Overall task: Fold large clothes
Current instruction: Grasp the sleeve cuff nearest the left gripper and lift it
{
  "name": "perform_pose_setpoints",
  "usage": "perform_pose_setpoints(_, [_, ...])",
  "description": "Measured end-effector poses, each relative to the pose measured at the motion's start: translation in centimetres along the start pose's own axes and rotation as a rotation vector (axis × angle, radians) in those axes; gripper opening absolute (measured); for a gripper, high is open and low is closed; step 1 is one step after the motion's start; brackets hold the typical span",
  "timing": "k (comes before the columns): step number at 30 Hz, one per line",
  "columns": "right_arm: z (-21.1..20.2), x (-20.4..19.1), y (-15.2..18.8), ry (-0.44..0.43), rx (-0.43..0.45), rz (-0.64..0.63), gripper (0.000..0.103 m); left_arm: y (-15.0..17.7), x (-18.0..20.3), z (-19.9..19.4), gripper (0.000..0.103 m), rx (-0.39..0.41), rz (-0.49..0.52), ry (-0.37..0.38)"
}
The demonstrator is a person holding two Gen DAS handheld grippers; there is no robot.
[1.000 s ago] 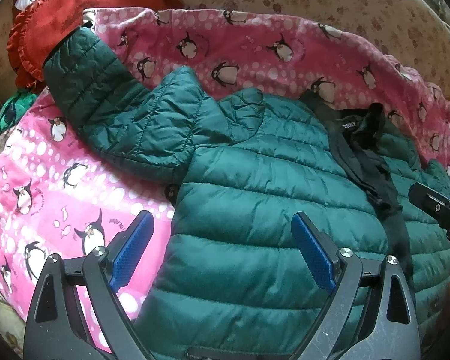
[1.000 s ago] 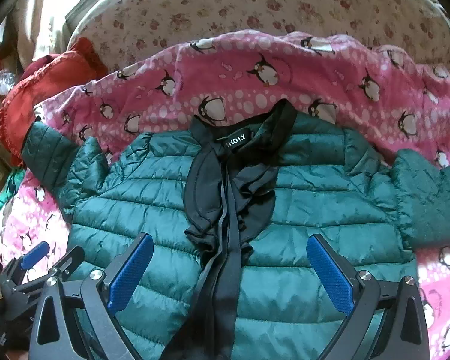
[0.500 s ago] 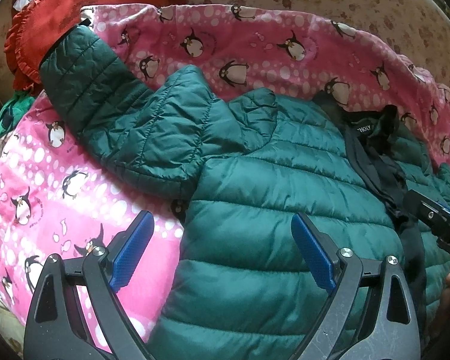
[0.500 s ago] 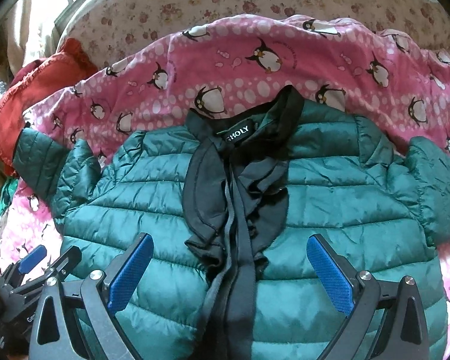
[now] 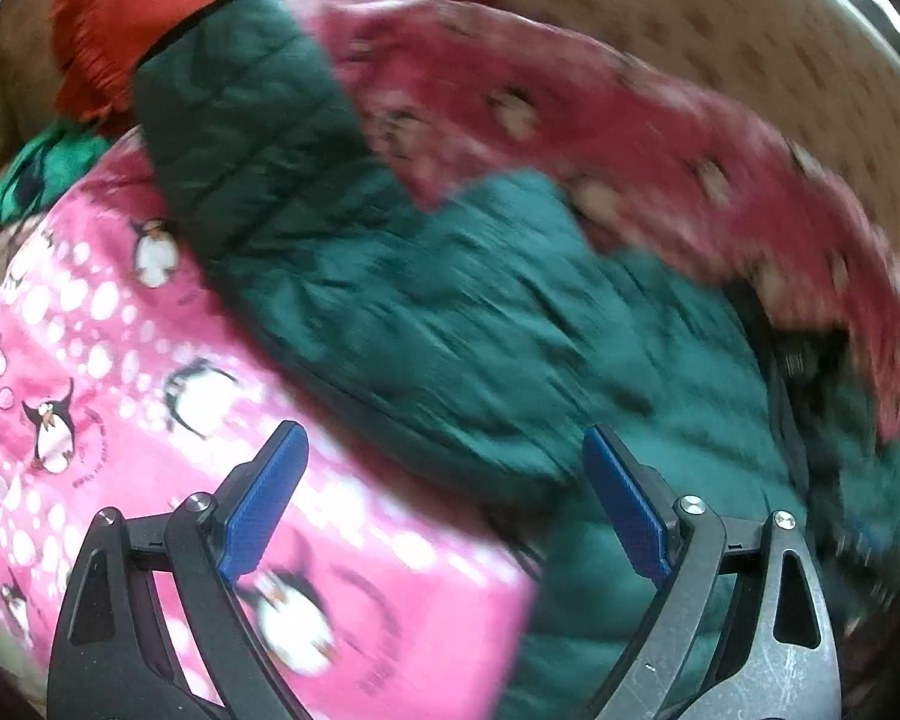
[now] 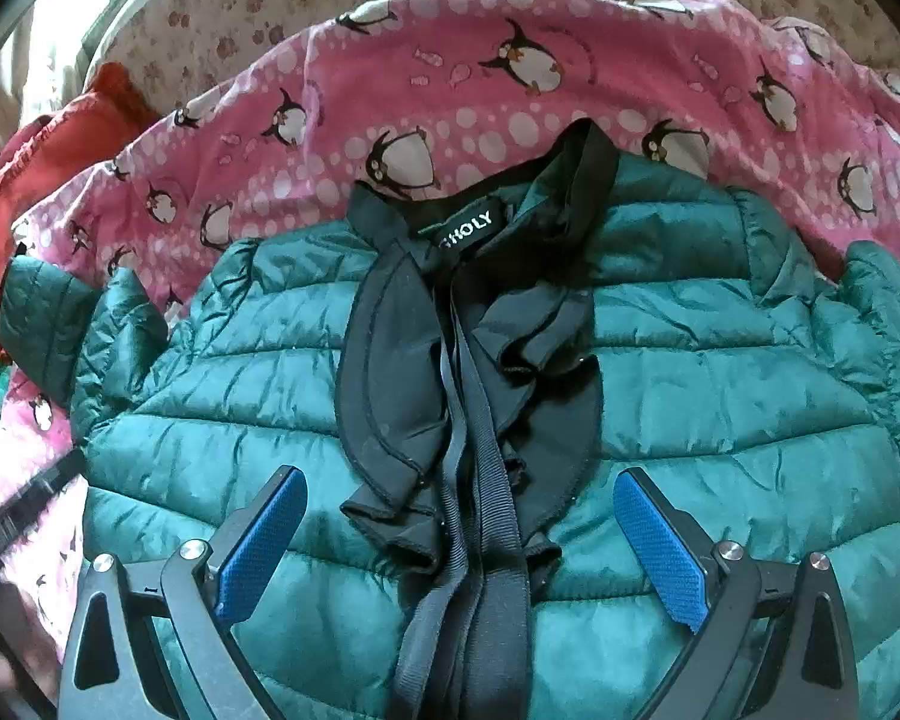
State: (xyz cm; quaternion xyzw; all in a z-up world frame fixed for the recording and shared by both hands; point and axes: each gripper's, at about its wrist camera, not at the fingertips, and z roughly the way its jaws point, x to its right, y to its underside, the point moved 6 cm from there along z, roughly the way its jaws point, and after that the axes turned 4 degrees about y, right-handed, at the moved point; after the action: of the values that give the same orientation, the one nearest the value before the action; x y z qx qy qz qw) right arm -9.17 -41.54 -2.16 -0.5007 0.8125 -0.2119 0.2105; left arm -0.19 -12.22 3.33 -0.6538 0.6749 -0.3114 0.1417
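Observation:
A dark green quilted puffer jacket (image 6: pixel 720 360) lies front-up on a pink penguin blanket (image 6: pixel 510 90), its black collar and ruffled placket (image 6: pixel 480 372) running down the middle. My right gripper (image 6: pixel 459 528) hovers open over the chest, fingers either side of the placket, holding nothing. In the blurred left wrist view the jacket's sleeve (image 5: pixel 258 168) stretches up-left across the blanket (image 5: pixel 90 360). My left gripper (image 5: pixel 444 492) is open and empty above the sleeve's lower edge. The jacket's hem is hidden.
A red ruffled cloth (image 5: pixel 126 18) lies by the sleeve cuff at the upper left. A bright green garment (image 5: pixel 30 174) sits at the left edge. A beige floral sheet (image 6: pixel 240 18) covers the bed behind the blanket.
My left gripper has swung left and closer to the sleeve, blurring its view. My right gripper has moved nearer to the collar. Both stay open.

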Motion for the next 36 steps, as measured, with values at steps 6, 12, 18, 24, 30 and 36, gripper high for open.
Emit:
perform_pose_setpoints(6, [0.1,-0.7,0.1,-0.008,-0.004,-0.033,0.102,-5.4,-8.0,0.3,0.093,0.147,-0.181,-0.092])
perform_pose_setpoints(12, [0.3,-0.7,0.1,-0.017,-0.006,-0.034,0.102,-11.0,-13.9,-0.5,0.093,0.332,-0.280,-0.211])
perform_pose_setpoints(18, [0.6,-1.3,0.5,-0.012,-0.009,-0.064,0.102,-14.2,-15.5,2.5,0.093,0.299,-0.258,-0.190])
perform_pose_setpoints(24, [0.8,-1.2,0.6,-0.015,-0.016,-0.062,0.102,-14.2,-15.5,3.6,0.030,0.239,-0.230,-0.110])
perform_pose_setpoints(30, [0.9,-1.4,0.6,-0.010,-0.013,-0.068,0.102,-12.0,-13.8,0.2,0.010,0.217,-0.205,0.078])
perform_pose_setpoints(36, [-0.1,-0.9,0.5,-0.013,-0.002,-0.040,0.102,-8.9,-9.0,-4.9,0.009,0.215,-0.116,0.203])
